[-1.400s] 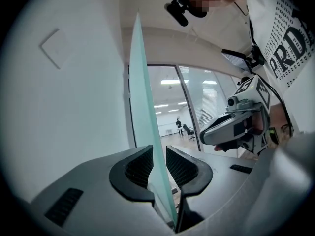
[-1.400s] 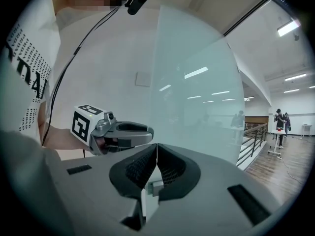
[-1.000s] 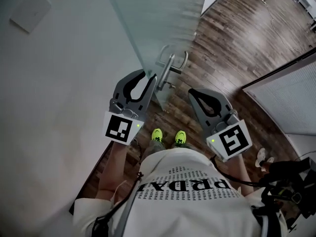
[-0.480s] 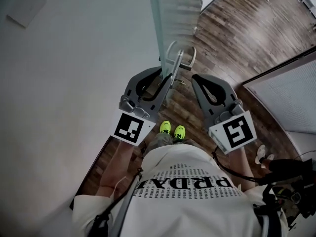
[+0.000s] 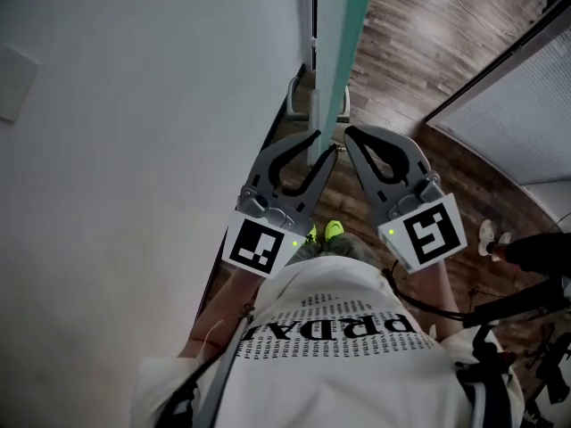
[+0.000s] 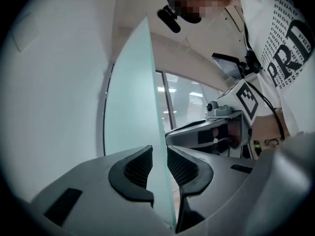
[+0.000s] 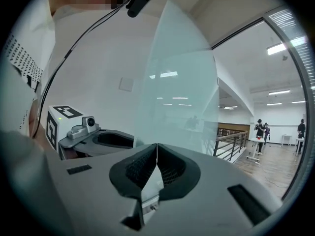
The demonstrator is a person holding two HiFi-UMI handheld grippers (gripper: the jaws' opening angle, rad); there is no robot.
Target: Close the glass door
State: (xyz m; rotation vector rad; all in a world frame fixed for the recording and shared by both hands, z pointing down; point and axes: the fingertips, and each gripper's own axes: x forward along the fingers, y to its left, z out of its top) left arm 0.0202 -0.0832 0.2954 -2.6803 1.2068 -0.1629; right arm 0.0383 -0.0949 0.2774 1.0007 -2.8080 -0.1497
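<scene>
Left tongs (image 6: 158,156) are being opened, and the thin edge of the glass door (image 5: 339,25) is seen between the pads, which look to be touching it. Right tongs (image 7: 156,151) are closed tight, and nothing is held in them. The door is seen edge-on, close beside the white wall (image 5: 134,150). It seems nearly shut; a last small push may be needed.
</scene>
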